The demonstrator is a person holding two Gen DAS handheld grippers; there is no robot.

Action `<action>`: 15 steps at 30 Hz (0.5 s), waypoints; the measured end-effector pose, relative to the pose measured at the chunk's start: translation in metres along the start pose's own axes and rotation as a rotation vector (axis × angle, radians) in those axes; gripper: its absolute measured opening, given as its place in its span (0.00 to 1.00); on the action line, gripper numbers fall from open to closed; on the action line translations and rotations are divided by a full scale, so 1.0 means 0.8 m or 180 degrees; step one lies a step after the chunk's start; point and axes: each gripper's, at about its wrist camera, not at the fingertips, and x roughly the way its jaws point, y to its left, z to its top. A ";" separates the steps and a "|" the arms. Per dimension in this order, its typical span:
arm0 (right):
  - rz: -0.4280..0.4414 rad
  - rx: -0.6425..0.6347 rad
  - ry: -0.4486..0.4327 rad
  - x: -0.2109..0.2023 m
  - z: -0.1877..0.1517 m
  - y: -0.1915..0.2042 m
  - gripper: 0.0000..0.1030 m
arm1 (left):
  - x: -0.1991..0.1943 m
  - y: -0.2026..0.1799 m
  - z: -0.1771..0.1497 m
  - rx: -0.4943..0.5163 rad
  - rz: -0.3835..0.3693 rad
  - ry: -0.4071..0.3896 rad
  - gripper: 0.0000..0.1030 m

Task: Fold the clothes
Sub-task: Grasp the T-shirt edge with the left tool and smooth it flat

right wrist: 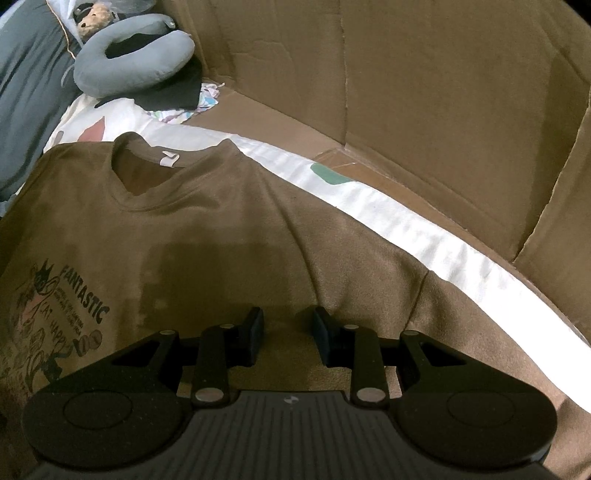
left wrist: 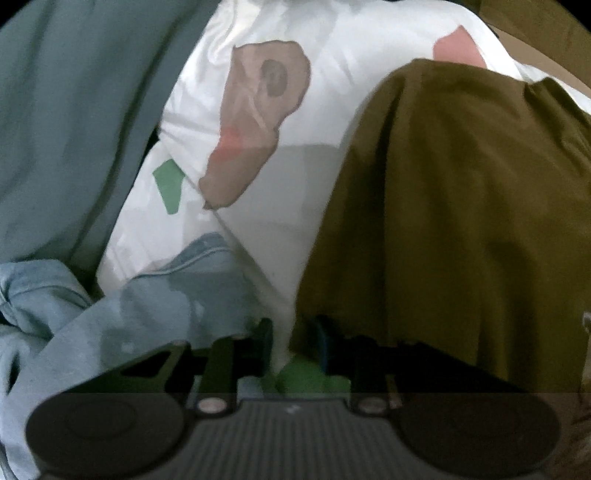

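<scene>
An olive-brown T-shirt (right wrist: pixel 221 229) lies flat and face up on a white patterned sheet (right wrist: pixel 406 225), collar (right wrist: pixel 147 173) at the far end and a cat print (right wrist: pixel 55 325) at the left. My right gripper (right wrist: pixel 289 332) stands open low over the shirt's shoulder, with flat cloth showing in the gap. In the left wrist view the same shirt (left wrist: pixel 443 221) fills the right side. My left gripper (left wrist: pixel 291 339) is down at the shirt's side edge with a narrow gap. The edge lies against its right finger (left wrist: pixel 320 339), and sheet (left wrist: pixel 295 184) shows between the fingers.
A light blue denim garment (left wrist: pixel 147 310) is bunched against the left gripper's left finger, with teal-grey fabric (left wrist: pixel 74 129) beyond it. Cardboard walls (right wrist: pixel 424 92) rise along the far and right sides. A grey neck pillow (right wrist: pixel 129 70) and a plush toy (right wrist: pixel 92 18) lie at the far left.
</scene>
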 end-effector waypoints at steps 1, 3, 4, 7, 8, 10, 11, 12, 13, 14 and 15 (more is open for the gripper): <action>0.0005 0.0000 -0.0001 0.000 0.000 0.000 0.35 | 0.000 0.000 -0.001 -0.0025 -0.0025 0.0000 0.13; 0.0012 0.0003 -0.0004 0.000 0.000 -0.001 0.35 | 0.000 -0.004 -0.001 -0.0045 -0.0035 0.0017 0.10; 0.0014 0.0006 -0.0006 0.000 0.000 -0.001 0.35 | 0.000 -0.007 -0.001 -0.0028 -0.0013 0.0017 0.10; 0.0023 0.0010 -0.0016 -0.001 -0.001 -0.001 0.35 | 0.003 -0.007 0.000 -0.0044 -0.0021 0.0027 0.08; 0.0030 0.0009 -0.0017 -0.001 -0.001 -0.001 0.35 | 0.003 -0.006 0.001 -0.0056 -0.0032 0.0029 0.06; 0.0044 0.0008 -0.0019 -0.001 -0.002 -0.002 0.35 | 0.000 -0.006 0.000 0.0037 -0.0028 -0.0039 0.03; 0.0052 0.0011 -0.0018 -0.001 -0.001 -0.003 0.35 | -0.004 -0.007 -0.002 0.0102 -0.0011 -0.0092 0.03; 0.0059 0.0016 -0.0017 -0.001 -0.001 -0.004 0.35 | -0.008 -0.003 -0.001 0.0090 0.0019 -0.0115 0.03; 0.0063 0.0020 -0.0015 -0.002 -0.001 -0.004 0.35 | -0.013 0.001 -0.001 0.0077 0.0050 -0.0138 0.03; 0.0067 0.0025 -0.0014 -0.002 -0.001 -0.004 0.35 | -0.020 0.006 0.002 0.0061 0.0083 -0.0179 0.02; 0.0069 0.0026 -0.0016 -0.002 -0.001 -0.004 0.35 | -0.027 0.011 0.005 0.0044 0.0117 -0.0219 0.02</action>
